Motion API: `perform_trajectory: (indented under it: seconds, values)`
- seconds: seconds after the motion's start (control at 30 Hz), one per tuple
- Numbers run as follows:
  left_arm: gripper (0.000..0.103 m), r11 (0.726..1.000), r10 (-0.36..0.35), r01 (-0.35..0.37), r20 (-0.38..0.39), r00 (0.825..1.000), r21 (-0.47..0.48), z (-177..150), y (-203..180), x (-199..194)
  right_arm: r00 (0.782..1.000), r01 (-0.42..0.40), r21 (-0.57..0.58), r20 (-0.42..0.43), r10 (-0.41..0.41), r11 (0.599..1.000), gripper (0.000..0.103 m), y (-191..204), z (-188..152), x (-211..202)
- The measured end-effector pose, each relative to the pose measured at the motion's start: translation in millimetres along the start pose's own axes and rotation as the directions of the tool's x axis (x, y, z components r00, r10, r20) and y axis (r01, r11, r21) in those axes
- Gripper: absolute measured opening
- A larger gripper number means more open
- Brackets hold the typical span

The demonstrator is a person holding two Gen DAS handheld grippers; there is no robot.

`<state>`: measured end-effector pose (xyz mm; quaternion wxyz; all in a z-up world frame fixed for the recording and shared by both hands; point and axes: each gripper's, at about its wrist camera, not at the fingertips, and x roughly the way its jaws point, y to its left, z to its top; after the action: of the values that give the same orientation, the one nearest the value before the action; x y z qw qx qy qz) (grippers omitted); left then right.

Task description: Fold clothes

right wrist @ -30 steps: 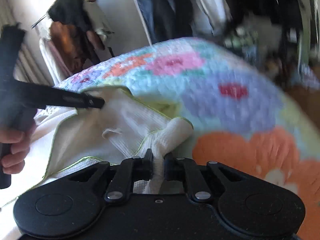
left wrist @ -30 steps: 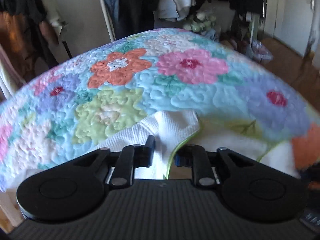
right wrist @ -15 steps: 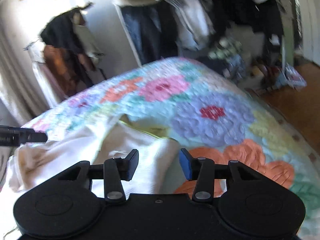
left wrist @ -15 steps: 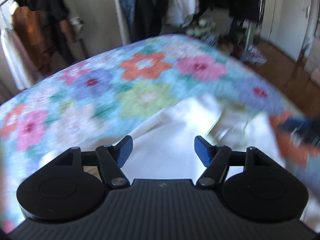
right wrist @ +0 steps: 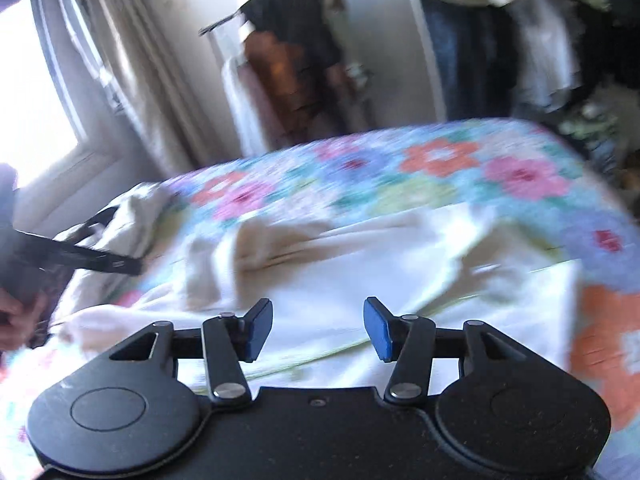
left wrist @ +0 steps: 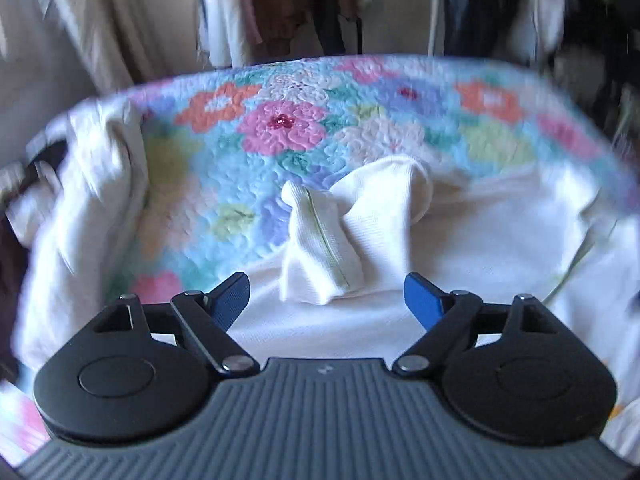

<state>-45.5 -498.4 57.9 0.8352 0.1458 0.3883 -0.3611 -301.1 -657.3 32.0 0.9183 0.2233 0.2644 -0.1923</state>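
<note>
- While its blue-padded jaws stand wide apart and grip nothing, the left hand-held gripper (left wrist: 326, 294) hovers low over the white ribbed-knit garment with pale green trim (left wrist: 460, 240).
- The right hand-held gripper (right wrist: 318, 330) is likewise spread wide, holding nothing, above the same cloth.
- The garment lies rumpled on the floral quilted bedspread (left wrist: 280, 128), one sleeve bunched ahead.
- No writing is legible.
</note>
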Motion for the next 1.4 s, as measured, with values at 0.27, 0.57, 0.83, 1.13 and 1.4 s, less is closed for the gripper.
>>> perform_trajectory:
  seconds: [0.27, 0.57, 0.83, 1.13, 1.4]
  values:
    - [0.085, 0.990, 0.025, -0.020, 0.040, 0.999, -0.142, -30, 59, 40, 0.996, -0.070, -0.024, -0.056, 0.069, 0.997, 0.061, 75, 16, 29]
    - [0.085, 0.940, -0.137, 0.154, 0.076, 0.988, -0.306, -46, 102, 78, 0.991, -0.086, 0.152, -0.091, 0.101, 0.985, 0.061, 102, 16, 133]
    - [0.099, 0.919, -0.243, 0.282, 0.167, 0.956, -0.277, -19, 103, 115, 0.998, 0.046, 0.026, -0.039, -0.045, 0.999, 0.063, 99, 71, 179]
    - [0.055, 0.930, -0.297, 0.314, 0.115, 0.948, -0.189, -16, 80, 170, 0.986, 0.087, -0.040, -0.136, -0.092, 0.995, 0.038, 78, 86, 240]
    - [0.014, 0.887, -0.199, 0.327, 0.369, 0.908, -0.326, -5, 139, 117, 0.998, -0.064, -0.137, 0.004, 0.065, 0.988, 0.011, 107, 64, 179]
